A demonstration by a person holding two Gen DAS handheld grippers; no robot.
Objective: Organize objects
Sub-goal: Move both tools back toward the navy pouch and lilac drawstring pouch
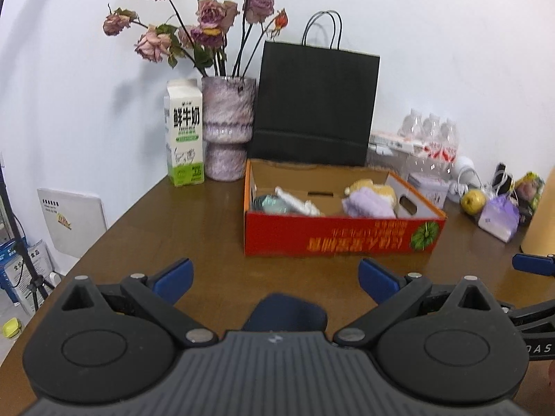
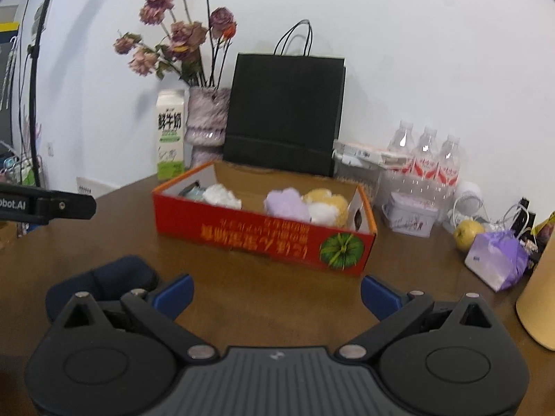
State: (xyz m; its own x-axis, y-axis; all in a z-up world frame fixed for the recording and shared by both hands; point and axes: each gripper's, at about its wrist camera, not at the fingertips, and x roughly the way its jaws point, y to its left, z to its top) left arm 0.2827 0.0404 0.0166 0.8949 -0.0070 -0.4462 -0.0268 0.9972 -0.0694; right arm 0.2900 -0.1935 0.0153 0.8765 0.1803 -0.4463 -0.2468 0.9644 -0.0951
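On brown wooden table (image 1: 145,222): red open-topped cardboard box (image 1: 333,235) holding purple fluffy plush (image 1: 367,202) and white soft bundle (image 2: 222,197). Nearer, dark navy folded cloth (image 2: 104,282) (beneath left gripper (image 1: 275,279)). Left gripper, right gripper (image 2: 275,293): both spread, empty.

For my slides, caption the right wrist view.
Open right gripper faces a red box holding plush items, dark blue pouch lying at its left.
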